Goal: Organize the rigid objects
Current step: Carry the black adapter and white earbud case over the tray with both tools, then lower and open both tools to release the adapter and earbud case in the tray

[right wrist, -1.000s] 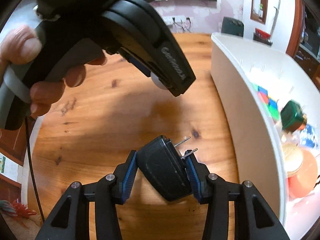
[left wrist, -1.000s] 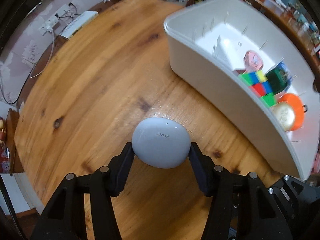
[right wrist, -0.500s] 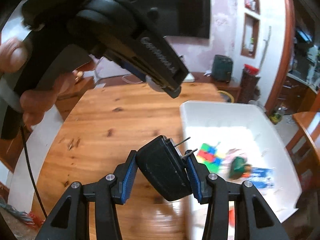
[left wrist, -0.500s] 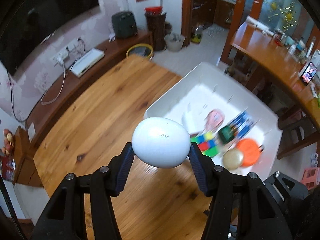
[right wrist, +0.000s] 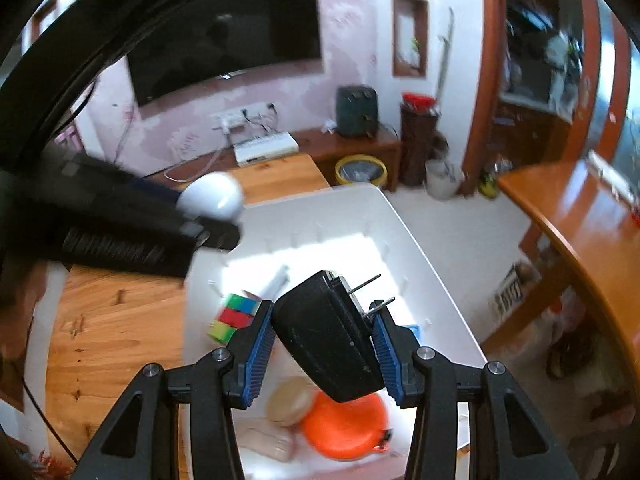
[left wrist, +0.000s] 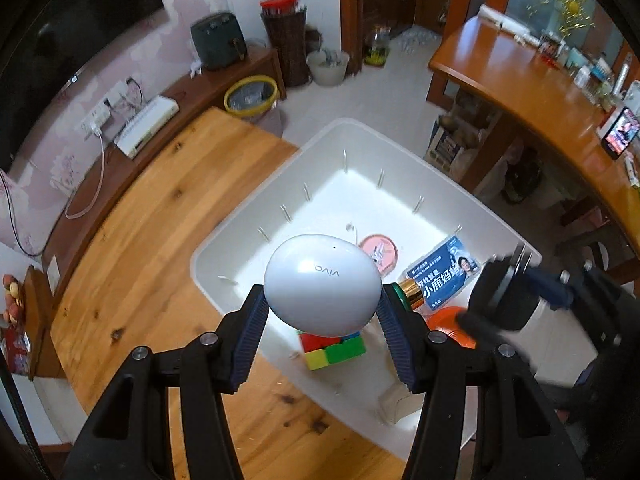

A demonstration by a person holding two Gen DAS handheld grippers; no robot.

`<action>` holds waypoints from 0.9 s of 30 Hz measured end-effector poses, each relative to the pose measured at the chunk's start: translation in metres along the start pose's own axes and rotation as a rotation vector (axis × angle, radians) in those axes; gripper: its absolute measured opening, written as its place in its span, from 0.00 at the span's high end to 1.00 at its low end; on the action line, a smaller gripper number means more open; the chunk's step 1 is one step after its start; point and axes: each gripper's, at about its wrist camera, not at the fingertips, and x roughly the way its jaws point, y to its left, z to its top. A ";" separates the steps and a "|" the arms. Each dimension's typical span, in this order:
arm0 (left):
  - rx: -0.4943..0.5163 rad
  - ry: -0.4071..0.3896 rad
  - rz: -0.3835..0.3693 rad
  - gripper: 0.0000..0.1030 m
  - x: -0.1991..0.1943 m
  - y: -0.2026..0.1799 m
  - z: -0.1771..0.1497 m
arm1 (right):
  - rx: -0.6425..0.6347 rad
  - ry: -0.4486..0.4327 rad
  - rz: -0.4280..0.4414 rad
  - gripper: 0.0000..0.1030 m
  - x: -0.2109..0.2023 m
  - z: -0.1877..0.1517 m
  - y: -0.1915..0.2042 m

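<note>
My left gripper (left wrist: pixel 322 312) is shut on a white egg-shaped earbud case (left wrist: pixel 322 285), held in the air above the near corner of a white plastic bin (left wrist: pixel 224 240). My right gripper (right wrist: pixel 325 340) is shut on a black power adapter (right wrist: pixel 326 332) with two metal prongs, held above the same bin (right wrist: pixel 436 280). In the right wrist view the left gripper and its white case (right wrist: pixel 212 197) hang blurred at the upper left. In the left wrist view the right gripper with the adapter (left wrist: pixel 504 296) shows blurred at the right.
The bin stands on a wooden table (left wrist: pixel 132 248) and holds a coloured puzzle cube (left wrist: pixel 332 350), an orange round thing (right wrist: pixel 344 428), a pink round tin (left wrist: pixel 378 250), a blue packet (left wrist: pixel 442 274) and a beige lump (right wrist: pixel 290 400). Beyond the table lie floor, a yellow-rimmed bin and a wooden counter.
Both grippers have risen from near the tabletop and moved over the bin, each keeping hold of its object. The bin's inside now lies below them.
</note>
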 end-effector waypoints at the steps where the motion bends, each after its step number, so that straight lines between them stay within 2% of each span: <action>1: -0.006 0.019 0.005 0.42 0.007 -0.002 0.000 | 0.013 0.016 0.005 0.53 0.006 0.002 -0.007; 4: -0.022 0.084 0.024 0.42 0.033 -0.007 0.003 | 0.034 0.061 0.019 0.53 0.028 0.007 -0.022; 12: -0.044 0.172 0.074 0.42 0.074 -0.013 0.013 | -0.045 0.180 -0.006 0.53 0.084 0.010 -0.026; 20: -0.074 0.215 0.079 0.41 0.087 -0.010 0.010 | -0.125 0.264 0.020 0.53 0.111 0.001 -0.017; 23: -0.108 0.243 0.056 0.41 0.088 -0.006 0.008 | -0.147 0.265 0.013 0.44 0.114 0.000 -0.015; 25: -0.132 0.242 0.032 0.37 0.085 -0.003 0.006 | -0.159 0.254 0.005 0.34 0.112 0.000 -0.014; 27: -0.145 0.223 0.032 0.30 0.078 -0.002 0.005 | -0.164 0.248 0.016 0.33 0.109 0.000 -0.014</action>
